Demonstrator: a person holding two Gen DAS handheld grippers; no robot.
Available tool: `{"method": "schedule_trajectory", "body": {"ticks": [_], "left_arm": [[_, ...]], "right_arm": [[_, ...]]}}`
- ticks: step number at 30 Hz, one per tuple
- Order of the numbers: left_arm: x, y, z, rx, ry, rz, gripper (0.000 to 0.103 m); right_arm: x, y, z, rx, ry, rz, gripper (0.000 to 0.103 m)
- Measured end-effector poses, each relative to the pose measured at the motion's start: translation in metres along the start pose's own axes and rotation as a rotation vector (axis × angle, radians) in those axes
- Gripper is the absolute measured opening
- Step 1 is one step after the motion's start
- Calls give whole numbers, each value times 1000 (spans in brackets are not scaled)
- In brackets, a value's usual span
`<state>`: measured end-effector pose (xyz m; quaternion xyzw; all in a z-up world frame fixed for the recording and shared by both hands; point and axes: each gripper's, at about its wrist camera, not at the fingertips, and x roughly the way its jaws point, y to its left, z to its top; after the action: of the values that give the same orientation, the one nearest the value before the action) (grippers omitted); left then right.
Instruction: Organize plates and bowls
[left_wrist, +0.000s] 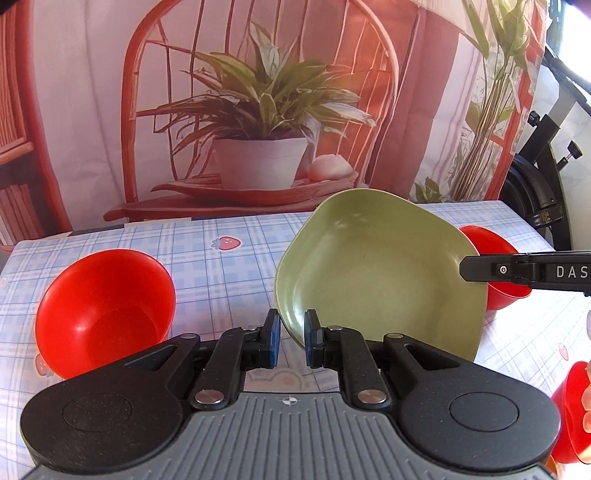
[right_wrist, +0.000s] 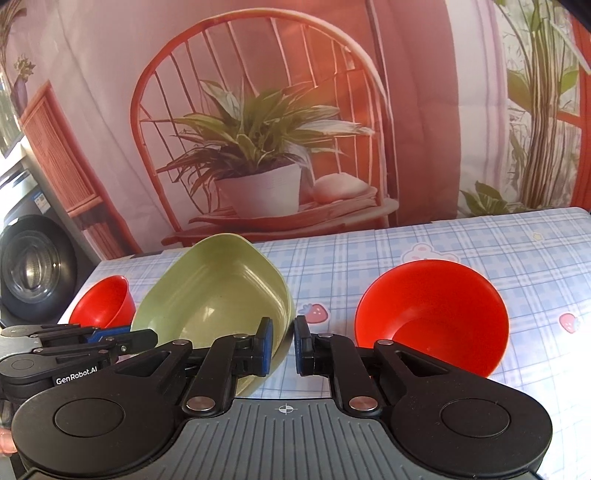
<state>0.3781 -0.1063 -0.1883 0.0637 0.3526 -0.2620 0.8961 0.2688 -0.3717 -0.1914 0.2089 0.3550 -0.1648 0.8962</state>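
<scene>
A green plate (left_wrist: 380, 273) with rounded corners is held tilted above the table (left_wrist: 229, 266), which is covered by a blue checked cloth printed with strawberries. The plate's near-left rim is clamped between the blue pads of the left gripper (left_wrist: 291, 341), whose jaws are nearly together on the thin edge. In the right wrist view the opposite rim of the same plate is pinched by the right gripper (right_wrist: 283, 345), its pads likewise drawn close on the edge. In the left wrist view the right gripper is seen from the side, reaching the plate's right rim.

2 red bowls are seen standing on the cloth, 1 on either side of the plate and apart from it. The left red bowl (left_wrist: 105, 310) is seen beside the left gripper; the right red bowl (right_wrist: 432, 317) is seen beside the right gripper. Both are empty and upright.

A printed backdrop (left_wrist: 258, 110) showing a potted plant on a red chair is hung behind the table.
</scene>
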Motion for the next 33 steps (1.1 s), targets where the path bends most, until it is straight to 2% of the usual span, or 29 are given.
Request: {"method": "schedule_trajectory", "body": {"ticks": [6, 13, 20, 25, 33], "left_arm": [[-40, -17, -1, 22, -37, 5, 14], [-81, -37, -18, 42, -49, 5, 14], [-104, -46, -35, 31, -35, -11, 15], [-115, -45, -52, -28, -8, -45, 15], [-128, -54, -76, -30, 29, -32, 15]], "right_arm": [[-34, 0, -11, 40, -33, 12, 11], [-73, 3, -35, 82, -67, 19, 11], [-100, 3, -60, 107, -80, 18, 11], [-114, 5, -78, 104, -77, 17, 11], [-133, 8, -106, 107, -51, 30, 12]]}}
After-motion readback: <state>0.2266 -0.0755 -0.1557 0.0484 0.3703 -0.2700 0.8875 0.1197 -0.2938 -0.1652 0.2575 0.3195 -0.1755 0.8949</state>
